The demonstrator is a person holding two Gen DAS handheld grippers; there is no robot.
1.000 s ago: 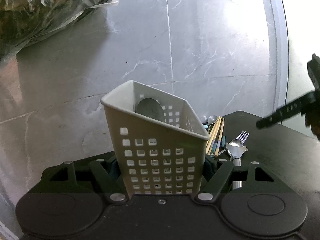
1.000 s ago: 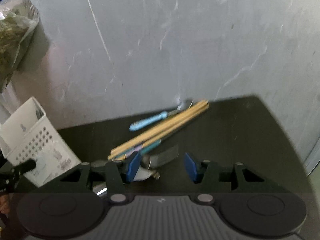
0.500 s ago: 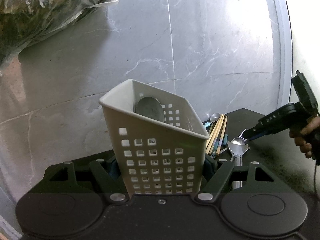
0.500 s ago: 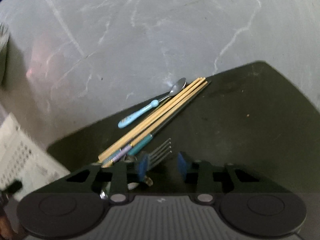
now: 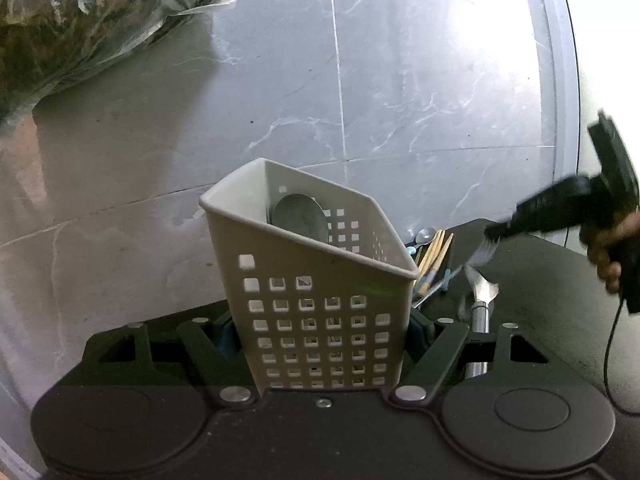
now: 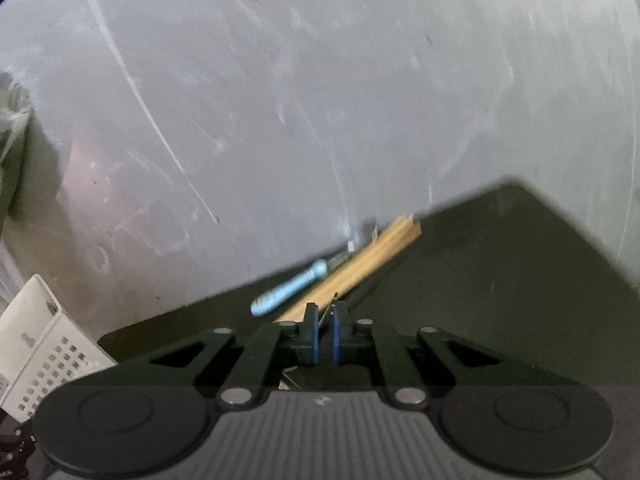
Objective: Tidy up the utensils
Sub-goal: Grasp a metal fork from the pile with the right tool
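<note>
My left gripper (image 5: 324, 332) is shut on a white perforated utensil basket (image 5: 316, 280), pads pressing both its side walls; a round metal piece (image 5: 298, 216) leans inside it. The basket (image 6: 40, 344) also shows at the right wrist view's lower left. My right gripper (image 6: 325, 320) points down at the black table (image 6: 500, 280), its jaws closing to a narrow gap on a thin metal sliver, the fork (image 6: 331, 307). From the left, the right gripper (image 5: 492, 236) pinches the fork's blurred tines (image 5: 482, 250). Wooden chopsticks (image 6: 360, 272) and a blue-handled spoon (image 6: 288, 290) lie just beyond.
A steel-handled serving spoon (image 5: 480, 292) lies right of the basket. A person's hand (image 5: 608, 248) holds the right gripper, with a cable hanging below. A clear plastic bag (image 5: 80, 20) of dark stuff sits on the grey marble floor at upper left.
The right gripper's jaws went from wide apart to nearly together on the fork, and it moved in over the utensil pile. The left gripper and basket stayed still.
</note>
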